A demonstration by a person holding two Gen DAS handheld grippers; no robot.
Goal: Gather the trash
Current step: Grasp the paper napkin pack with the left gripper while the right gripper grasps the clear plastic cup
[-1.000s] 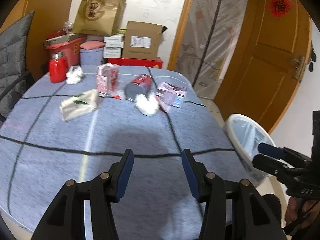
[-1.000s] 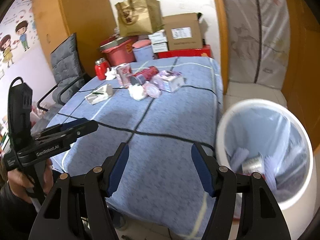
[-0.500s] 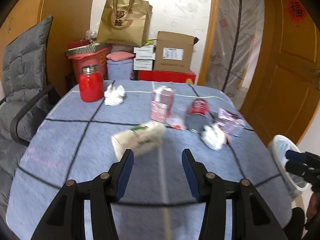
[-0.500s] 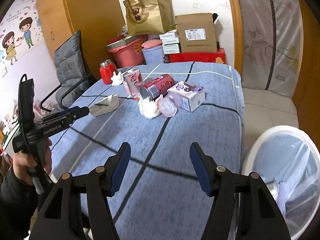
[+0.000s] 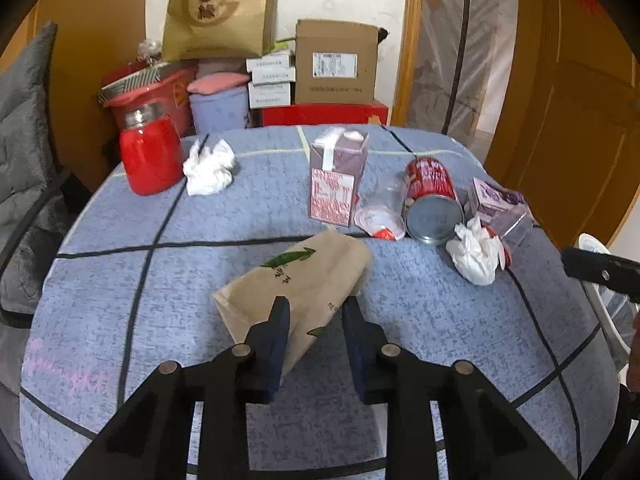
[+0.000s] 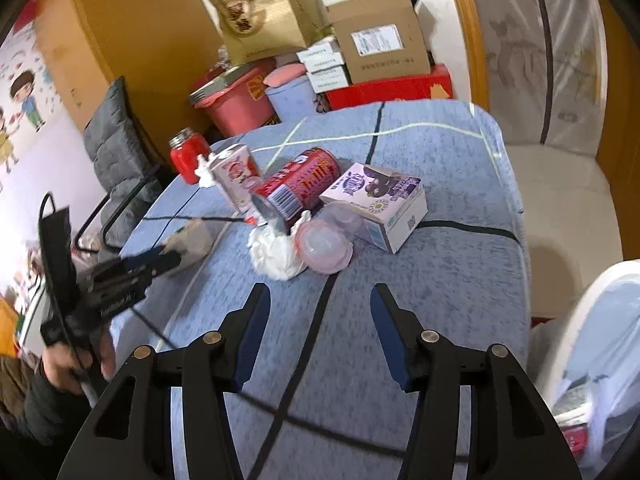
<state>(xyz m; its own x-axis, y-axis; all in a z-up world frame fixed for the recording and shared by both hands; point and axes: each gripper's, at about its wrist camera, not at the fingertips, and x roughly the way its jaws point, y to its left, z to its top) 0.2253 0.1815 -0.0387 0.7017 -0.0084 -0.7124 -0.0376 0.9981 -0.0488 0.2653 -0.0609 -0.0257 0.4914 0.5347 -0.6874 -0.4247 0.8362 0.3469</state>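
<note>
Progress: partial. White bin (image 6: 568, 336) beside the table's corner already holds some items in its liner, a red-labelled piece and something pale, too blurred to identify.

Left on the blue cloth of the table (image 5: 400, 412):
- tan paper packet (image 5: 296, 280) with green print, lying flat and creased, nearest the person
- pink-and-white carton (image 5: 336, 184), upright
- red can (image 5: 430, 200) on its side, open end toward the near edge
- clear plastic cup (image 6: 324, 240), tipped over, touching the can and the purple carton (image 6: 378, 204)
- crumpled tissue (image 5: 476, 256) just beside the can
- second tissue wad (image 5: 210, 168) next to the red jar (image 5: 150, 152); the jar may not be trash, cannot tell.

Left gripper (image 5: 312, 312): fingers narrowed around the near edge of the tan packet, one on each side; appears clamped on it, packet not lifted off the cloth.

Right gripper (image 6: 316, 308): fingers wide apart, empty, above bare cloth, short of the can cluster.

Estimate: most of the job remains; the packet looks light and floppy, likely to bend in the grip.
</note>
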